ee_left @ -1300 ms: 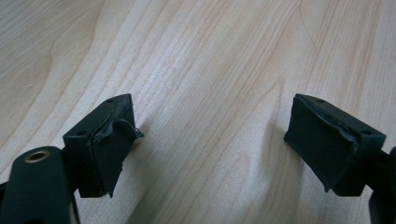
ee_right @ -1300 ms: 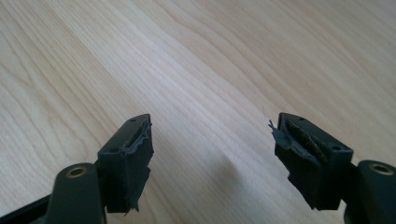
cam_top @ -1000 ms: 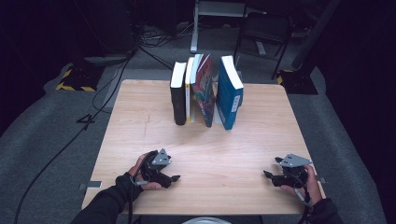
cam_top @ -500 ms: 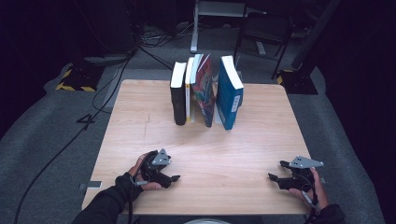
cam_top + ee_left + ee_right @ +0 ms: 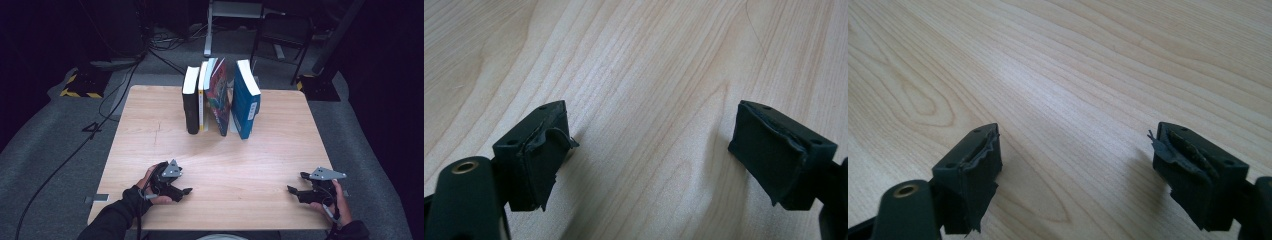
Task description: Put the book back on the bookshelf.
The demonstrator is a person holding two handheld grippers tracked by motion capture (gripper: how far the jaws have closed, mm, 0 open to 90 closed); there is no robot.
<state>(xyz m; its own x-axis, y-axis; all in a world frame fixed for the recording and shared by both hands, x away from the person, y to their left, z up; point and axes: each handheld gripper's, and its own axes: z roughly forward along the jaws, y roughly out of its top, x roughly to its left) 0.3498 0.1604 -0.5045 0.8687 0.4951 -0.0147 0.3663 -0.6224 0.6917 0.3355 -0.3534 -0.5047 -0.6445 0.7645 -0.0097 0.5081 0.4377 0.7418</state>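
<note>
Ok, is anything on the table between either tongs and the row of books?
Nothing visible. Bare table lies between the left tongs, the right tongs and the books standing at the far edge. Both tongs are open.

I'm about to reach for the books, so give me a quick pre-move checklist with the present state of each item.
1. Left claw open, nothing between the jaws: ok.
2. Right claw open and empty, jaws have just been opening: ok.
3. Books standing upright in a row at the far side of the table: ok.
4. Bare tabletop between both claws and the books: ok.
5. Blue book at the right end stands steady: cannot tell.
</note>
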